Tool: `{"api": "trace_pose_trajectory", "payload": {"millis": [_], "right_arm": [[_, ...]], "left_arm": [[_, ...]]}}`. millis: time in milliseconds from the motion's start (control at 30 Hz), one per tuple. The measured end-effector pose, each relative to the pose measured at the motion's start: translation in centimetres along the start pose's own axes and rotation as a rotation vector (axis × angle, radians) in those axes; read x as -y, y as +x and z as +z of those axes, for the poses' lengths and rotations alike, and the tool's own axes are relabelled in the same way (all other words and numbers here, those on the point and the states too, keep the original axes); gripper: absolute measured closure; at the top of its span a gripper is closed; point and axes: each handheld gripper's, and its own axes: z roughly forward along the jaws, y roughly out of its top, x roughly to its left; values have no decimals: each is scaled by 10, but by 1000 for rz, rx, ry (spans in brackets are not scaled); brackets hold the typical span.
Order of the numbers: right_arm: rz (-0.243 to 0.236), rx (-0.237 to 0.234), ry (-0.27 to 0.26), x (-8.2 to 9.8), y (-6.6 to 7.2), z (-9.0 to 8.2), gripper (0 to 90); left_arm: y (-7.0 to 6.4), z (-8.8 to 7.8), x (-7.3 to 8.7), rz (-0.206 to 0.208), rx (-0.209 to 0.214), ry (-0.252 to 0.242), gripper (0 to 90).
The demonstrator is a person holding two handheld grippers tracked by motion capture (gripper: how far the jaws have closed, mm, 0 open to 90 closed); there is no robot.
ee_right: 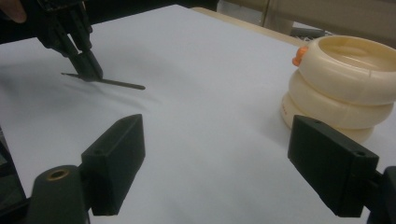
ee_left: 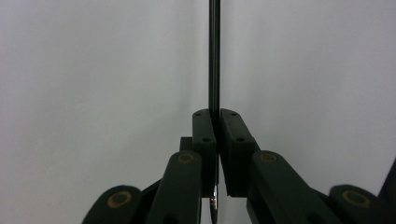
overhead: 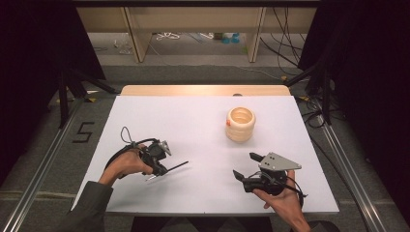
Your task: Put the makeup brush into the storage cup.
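We keep the left gripper point(overhead: 162, 170) pinching the thin dark rod point(overhead: 175, 167) level; the right gripper point(overhead: 245, 166) waits spread beside the cream ringed container point(overhead: 240, 124).

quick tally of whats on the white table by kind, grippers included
grippers: 2, the left gripper shut on a rod, the right gripper open
thin dark rod: 1
cream ribbed container: 1
total: 4
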Motion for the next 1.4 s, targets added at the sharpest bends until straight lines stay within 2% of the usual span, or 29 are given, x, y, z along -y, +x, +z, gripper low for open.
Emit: {"api": "trace_pose_trajectory", "payload": {"millis": [67, 133, 167, 233, 300, 367, 533, 667, 833, 933, 1033, 1133, 1200, 1400], "right_arm": [[-30, 2, -13, -1, 2, 1, 195], [-46, -7, -1, -2, 5, 2, 193], [-46, -7, -1, -2, 5, 2, 193], [-71, -23, -16, -2, 8, 4, 192], [-76, -44, 4, -3, 11, 4, 192], [-109, -39, -11, -4, 14, 6, 191], [-176, -59, 2, -6, 24, 11, 192], [-234, -75, 8, -8, 32, 16, 187], [-290, -88, 12, -9, 40, 18, 186], [-310, -96, 16, -9, 44, 19, 186], [-329, -103, 18, -9, 47, 20, 187], [-356, -108, 23, -10, 50, 21, 191], [-391, -117, 21, -10, 54, 23, 213], [-428, -118, 17, -11, 58, 25, 224]], "left_arm": [[-3, 0, -2, 2, 10, -14, 851], [-4, 0, -3, 6, 13, -13, 851], [-5, -1, -5, 21, 15, -5, 851], [-8, 0, -8, 32, 17, -6, 851], [-11, 0, -10, 28, 22, -16, 851], [-13, 0, -12, 39, 27, -13, 851], [-21, -2, -20, 66, 34, -22, 851], [-26, 0, -24, 56, 53, -33, 851], [-29, 1, -26, 67, 57, -34, 851], [-31, 1, -27, 68, 59, -40, 850], [-35, 2, -30, 88, 63, -30, 851], [-38, 1, -32, 86, 64, -32, 851], [-41, 0, -34, 92, 65, -37, 850], [-45, -1, -37, 107, 54, -35, 851]]}}
